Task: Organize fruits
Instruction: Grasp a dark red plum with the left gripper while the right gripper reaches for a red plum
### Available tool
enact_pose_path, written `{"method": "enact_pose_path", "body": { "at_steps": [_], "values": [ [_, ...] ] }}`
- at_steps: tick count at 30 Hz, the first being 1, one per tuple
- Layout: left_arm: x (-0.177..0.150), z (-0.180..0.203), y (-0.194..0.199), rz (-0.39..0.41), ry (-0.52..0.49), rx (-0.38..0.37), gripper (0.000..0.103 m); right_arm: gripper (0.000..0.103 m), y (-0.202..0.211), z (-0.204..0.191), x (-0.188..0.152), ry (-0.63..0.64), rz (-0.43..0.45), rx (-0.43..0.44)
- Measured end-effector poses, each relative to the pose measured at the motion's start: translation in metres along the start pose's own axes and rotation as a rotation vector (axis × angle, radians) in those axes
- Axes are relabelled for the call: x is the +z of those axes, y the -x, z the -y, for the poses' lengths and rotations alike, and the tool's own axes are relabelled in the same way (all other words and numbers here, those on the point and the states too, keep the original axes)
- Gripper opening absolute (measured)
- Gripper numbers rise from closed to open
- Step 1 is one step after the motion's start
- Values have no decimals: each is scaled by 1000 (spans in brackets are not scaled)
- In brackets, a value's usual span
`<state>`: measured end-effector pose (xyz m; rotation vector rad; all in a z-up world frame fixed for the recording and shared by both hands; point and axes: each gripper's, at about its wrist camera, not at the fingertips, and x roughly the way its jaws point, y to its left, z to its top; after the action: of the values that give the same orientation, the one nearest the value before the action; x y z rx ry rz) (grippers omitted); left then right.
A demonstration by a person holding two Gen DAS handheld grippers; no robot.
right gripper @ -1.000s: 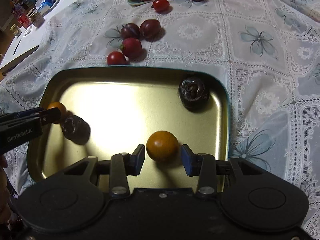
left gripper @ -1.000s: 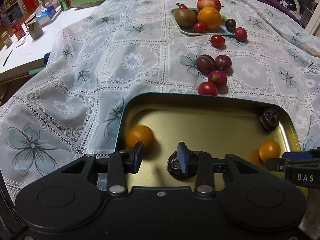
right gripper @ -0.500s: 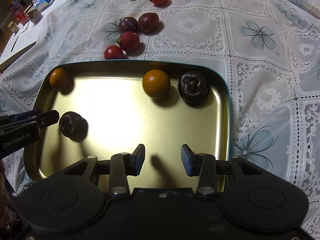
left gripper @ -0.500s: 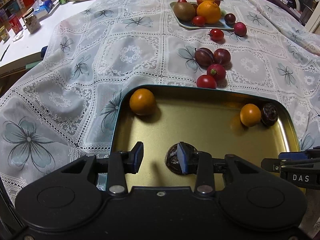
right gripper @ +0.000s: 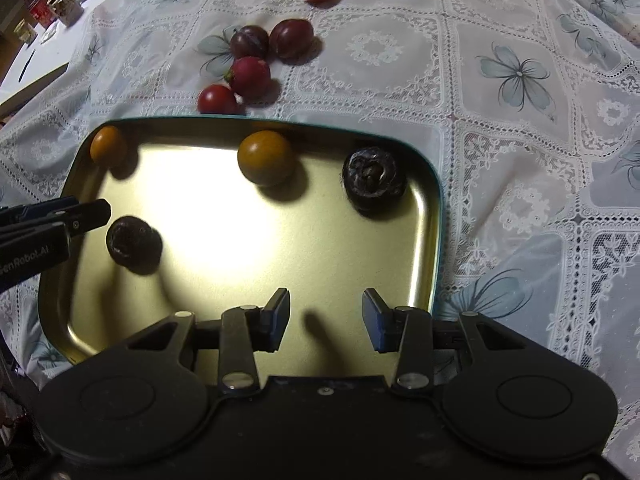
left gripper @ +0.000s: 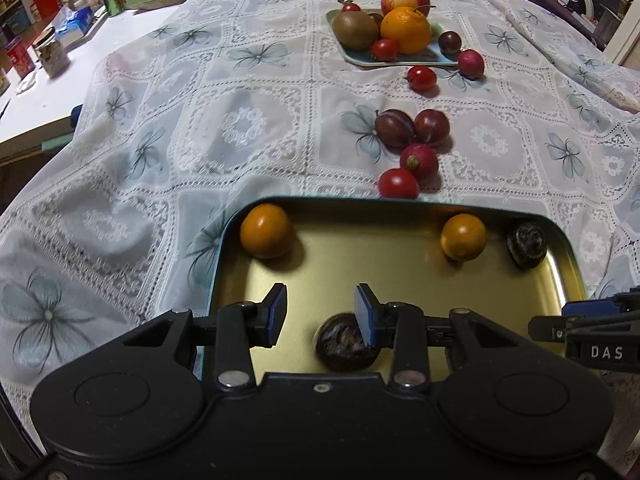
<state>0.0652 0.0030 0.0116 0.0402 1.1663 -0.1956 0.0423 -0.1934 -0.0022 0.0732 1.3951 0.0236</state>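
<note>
Wrinkled dark fruit [left gripper: 345, 342] on glossy metal tray [left gripper: 400, 276]

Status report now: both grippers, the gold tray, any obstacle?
Left gripper open, right gripper open, both empty. Gold tray holds four fruits. Nothing blocking.

Lace-clothed table [left gripper: 248, 128] carries gold tray [left gripper: 400, 264], blue plate [left gripper: 360, 60], loose plums [left gripper: 412, 128].

Both wrist cameras look forward and down from close above the near edge of the gold tray [left gripper: 560, 240], left view from its left side, right from its right. Both share the tray [right gripper: 434, 200] and the lace tablecloth [left gripper: 248, 120] beyond.
</note>
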Motion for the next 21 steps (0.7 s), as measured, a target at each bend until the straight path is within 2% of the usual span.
{"method": "enact_pose_path", "body": {
  "at_steps": [11, 18, 21],
  "values": [
    [45, 14, -14, -19, 3, -55, 46, 43, 12, 27, 40, -104, 84, -22],
    [86, 29, -35, -6, 7, -19, 46, 43, 5, 35, 67, -168, 123, -11],
    [104, 34, -46, 25, 15, 0, 46, 43, 1, 35, 76, -181, 126, -12]
  ]
}}
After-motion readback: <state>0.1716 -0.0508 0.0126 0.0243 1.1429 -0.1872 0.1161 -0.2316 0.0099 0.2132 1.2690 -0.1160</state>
